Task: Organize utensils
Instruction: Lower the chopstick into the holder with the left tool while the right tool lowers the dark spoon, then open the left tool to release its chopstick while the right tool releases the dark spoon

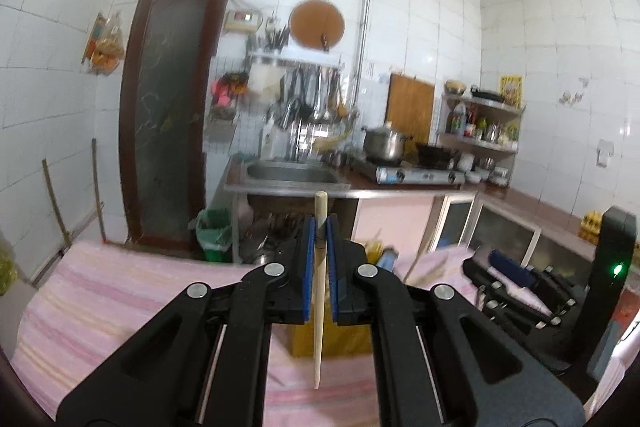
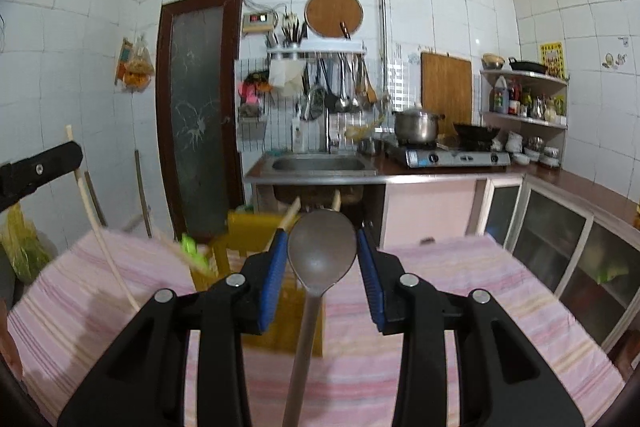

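Note:
My left gripper (image 1: 320, 231) is shut on a pale wooden chopstick (image 1: 319, 291), held upright above a table with a pink striped cloth (image 1: 120, 307). A yellow utensil holder (image 1: 340, 339) stands just behind and below it. My right gripper (image 2: 322, 243) is shut on the bowl of a grey metal spoon (image 2: 320, 251), its handle hanging down toward me. The yellow holder (image 2: 248, 231) sits behind the right gripper with chopsticks (image 2: 290, 217) sticking out. The left gripper's chopstick (image 2: 100, 231) shows at the left in the right wrist view.
The right gripper's body (image 1: 560, 279) is at the right in the left wrist view. A green-handled item (image 2: 192, 251) lies by the holder. Behind the table are a sink (image 2: 316, 165), a stove with a pot (image 2: 416, 125), cabinets (image 2: 560, 227) and a door (image 2: 196, 107).

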